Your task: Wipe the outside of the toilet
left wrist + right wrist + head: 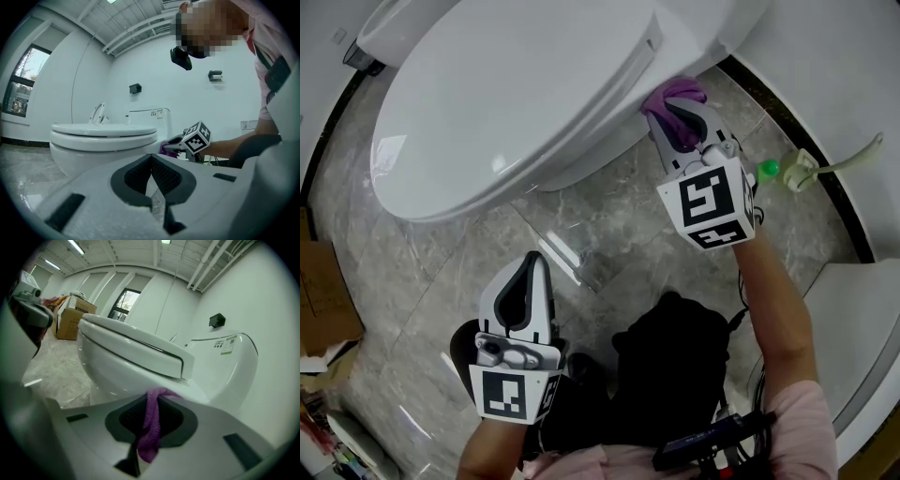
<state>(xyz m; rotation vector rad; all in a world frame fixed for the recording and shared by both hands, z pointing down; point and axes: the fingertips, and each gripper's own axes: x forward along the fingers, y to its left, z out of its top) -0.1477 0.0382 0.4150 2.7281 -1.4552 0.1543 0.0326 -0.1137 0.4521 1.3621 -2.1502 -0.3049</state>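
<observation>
Right tongs (677,127): gripping a purple cloth (675,96) between closed jaws. They are holding it at the side of the white toilet (516,103), just beneath the rear of the closed lid, where it appears to be touching the bowl. A tail of the cloth is hanging down between the jaws.

Left tongs (534,262): hovering low over the grey marble floor (609,234), well apart from the toilet. The jaws are meeting at the tips and carrying nothing.

Cardboard box (323,300): sitting at the floor's left edge.
</observation>
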